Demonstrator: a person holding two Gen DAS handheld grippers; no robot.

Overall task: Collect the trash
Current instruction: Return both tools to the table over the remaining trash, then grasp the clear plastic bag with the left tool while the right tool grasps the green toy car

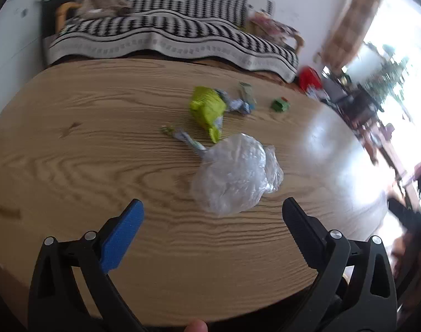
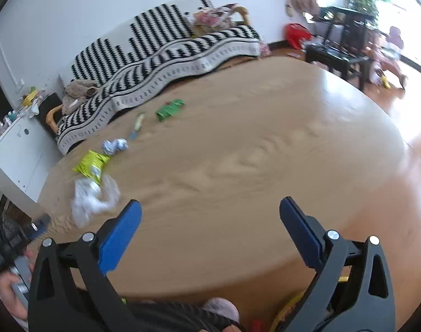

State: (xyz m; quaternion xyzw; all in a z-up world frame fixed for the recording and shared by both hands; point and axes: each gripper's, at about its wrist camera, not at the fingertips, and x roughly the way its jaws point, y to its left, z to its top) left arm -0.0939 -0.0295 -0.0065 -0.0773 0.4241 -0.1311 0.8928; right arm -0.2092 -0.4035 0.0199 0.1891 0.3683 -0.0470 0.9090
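Left gripper spread wide, hovered just near of crumpled clear plastic wrap mid-table; judged featherlight, soft, slippery, best pinched across its bunched middle.

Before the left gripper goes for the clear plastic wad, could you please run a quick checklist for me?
1. Left gripper open: ok, jaws spread wide.
2. Left gripper empty: ok, nothing between the pads.
3. Clear wad ahead of the jaws: ok, just beyond the tips, slightly right of centre.
4. Wad free of other trash: not ok, a thin wrapper runs against its far edge and the yellow-green bag lies close behind.
5. Right gripper out of the way: ok, open, empty, over bare table.
6. Bin to drop into: cannot tell, none in view.
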